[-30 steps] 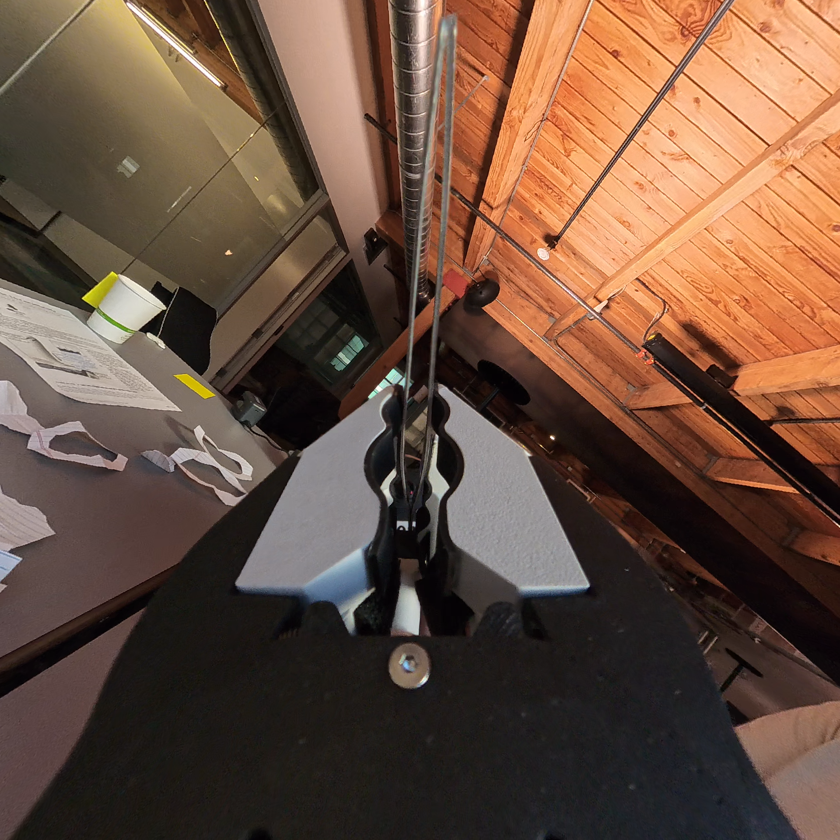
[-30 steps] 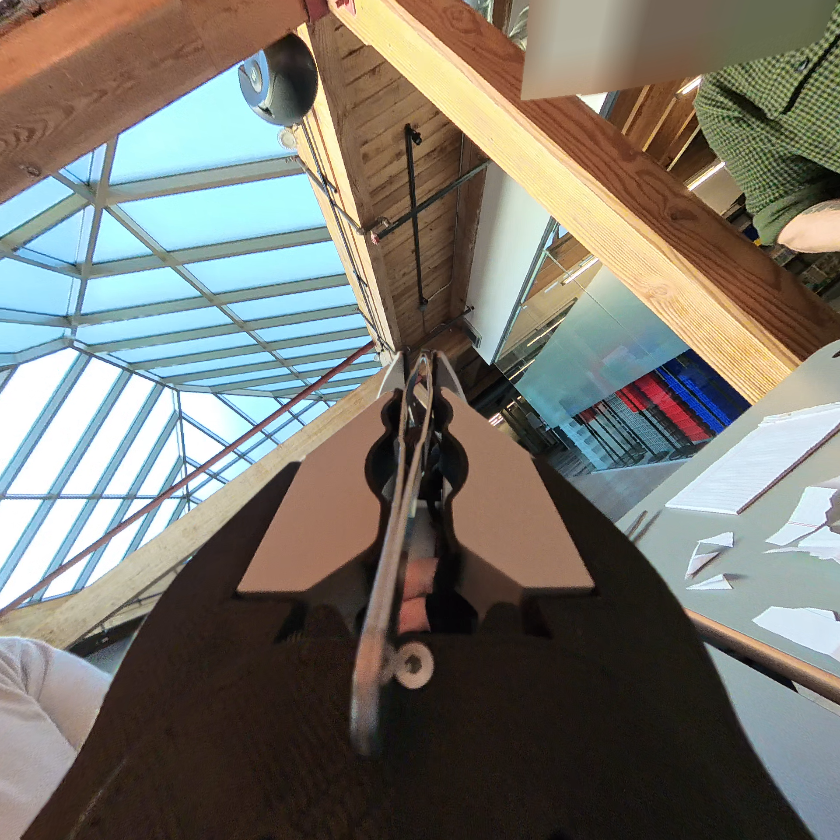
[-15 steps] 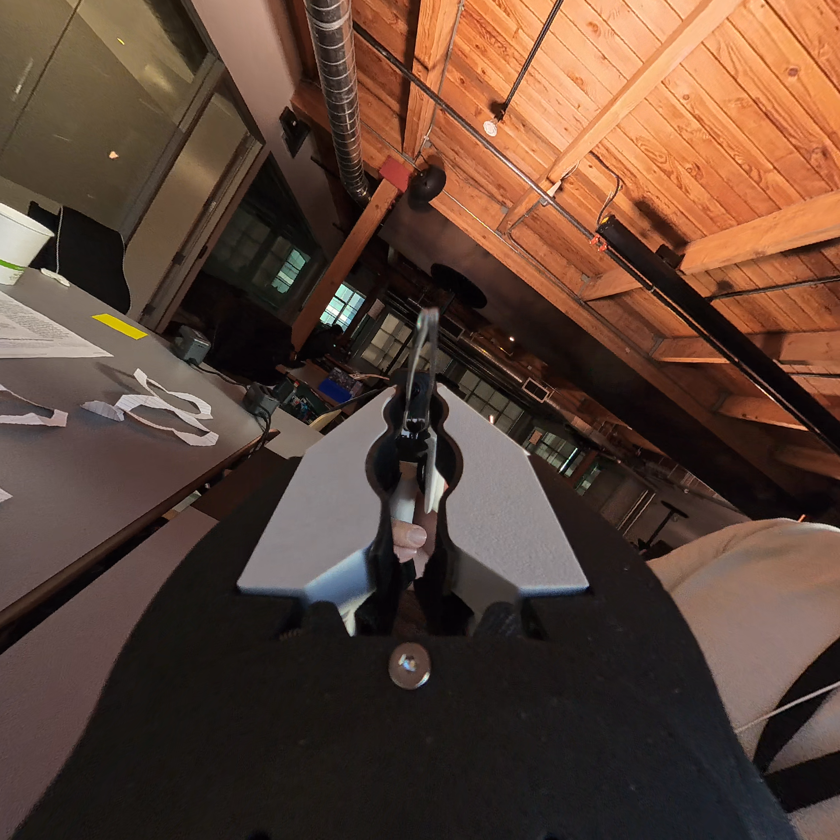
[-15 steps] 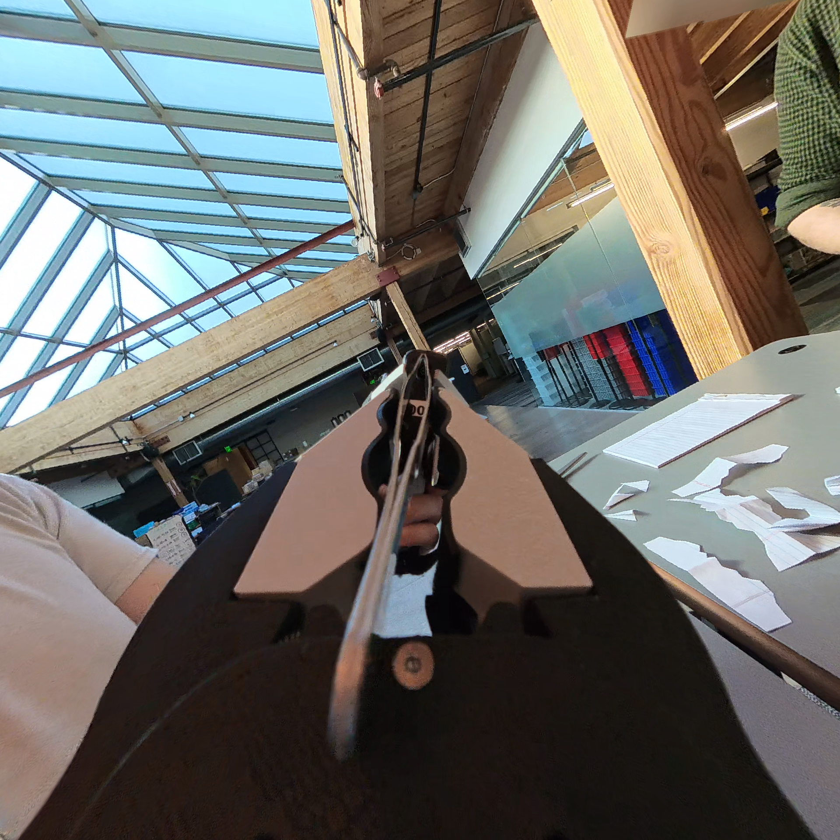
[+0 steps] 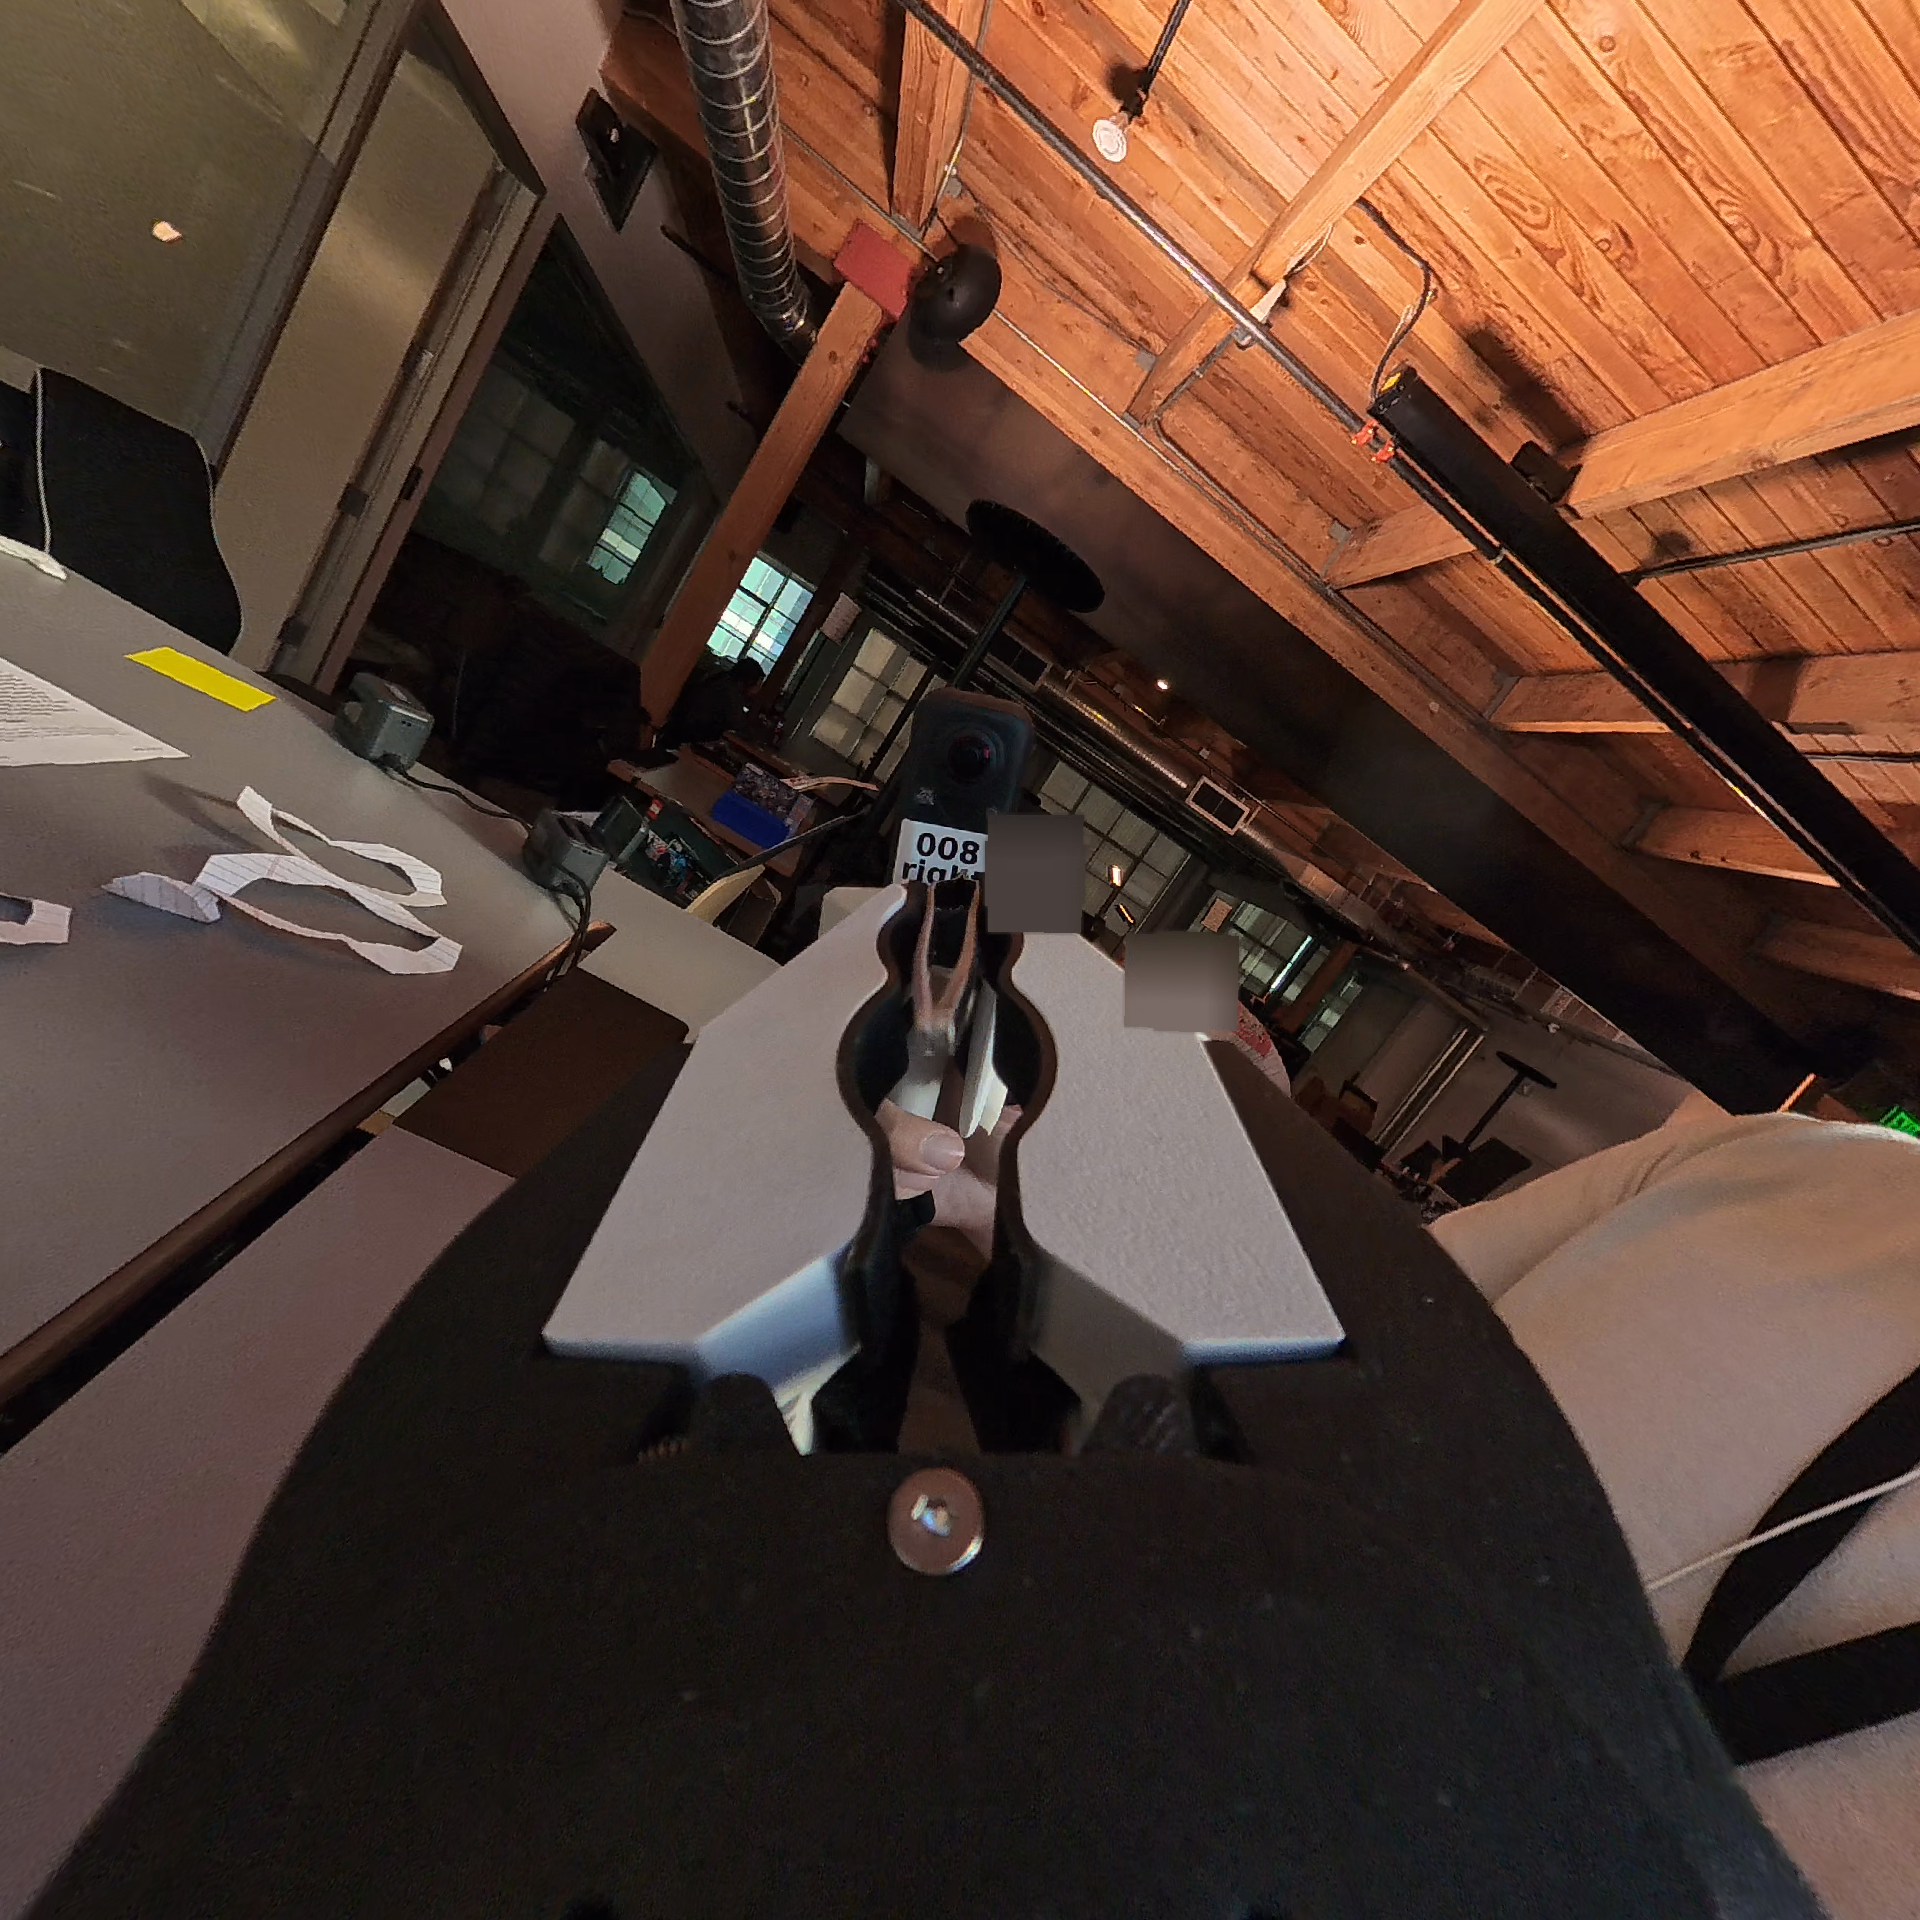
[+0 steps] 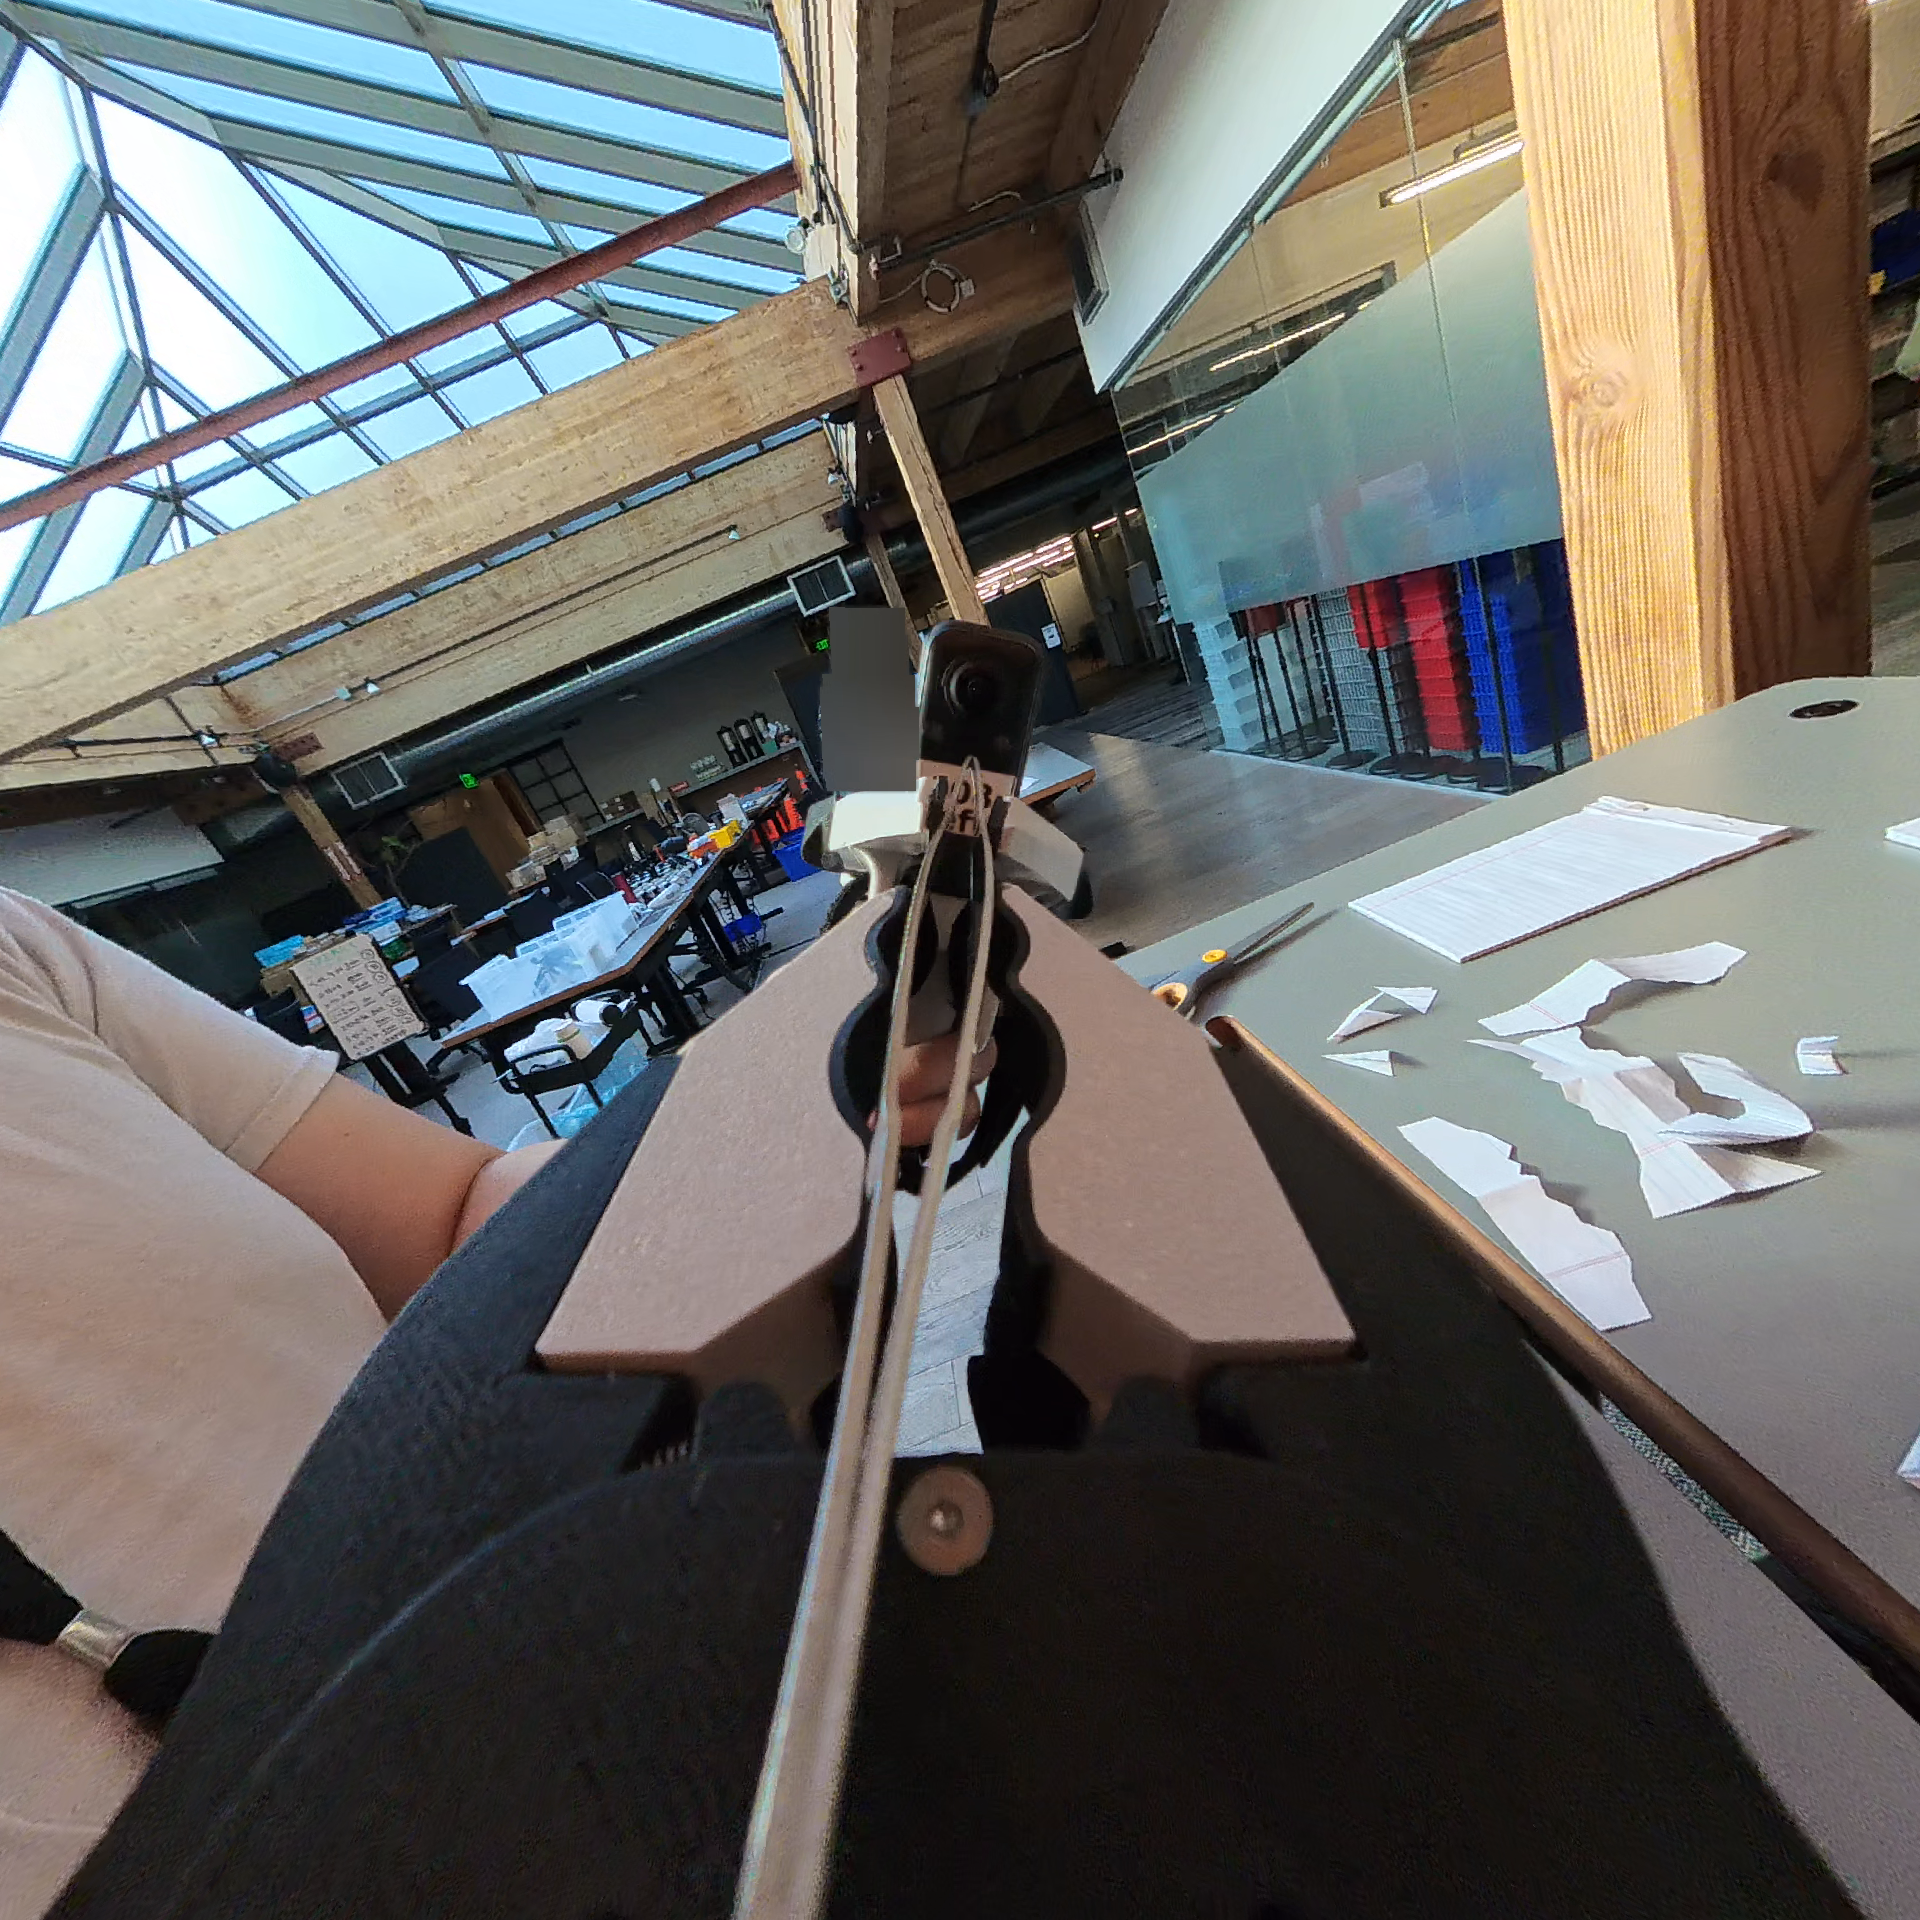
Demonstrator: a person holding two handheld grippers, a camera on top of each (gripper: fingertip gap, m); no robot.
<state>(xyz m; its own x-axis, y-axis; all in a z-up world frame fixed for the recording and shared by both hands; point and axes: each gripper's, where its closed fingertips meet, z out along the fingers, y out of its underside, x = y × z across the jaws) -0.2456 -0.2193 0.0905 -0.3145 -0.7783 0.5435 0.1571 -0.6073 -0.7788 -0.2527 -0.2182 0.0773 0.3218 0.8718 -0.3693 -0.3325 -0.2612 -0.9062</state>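
1. The left tool (image 5: 948,914) is pointing up and away from the bench (image 5: 208,1039), which is lying to its left. Its jaws are standing narrow and are pinching the end of a thin metal wire loop (image 6: 808,1662), which is showing end-on and blurred between the tips.
2. The right tool (image 6: 948,894) is facing the left tool head-on, just ahead of it. Its jaws are also standing narrow. The two strands of the wire loop are running through the gap and back past the camera. I cannot tell whether the jaws are clamping them.
3. The loop is spanning from one tool to the other, off the bench and in the air.
4. A person's fingers (image 5: 935,1148) are showing through the gap of the left tool, beyond its tips.
5. To the right of the right tool, torn paper scraps (image 6: 1621,1101) are lying on the bench, with a lined pad (image 6: 1558,873) farther ahead and scissors (image 6: 1226,961) near the edge.
6. To the left of the left tool, a cut-out paper strip (image 5: 312,883) and a yellow note (image 5: 197,677) are lying flat.
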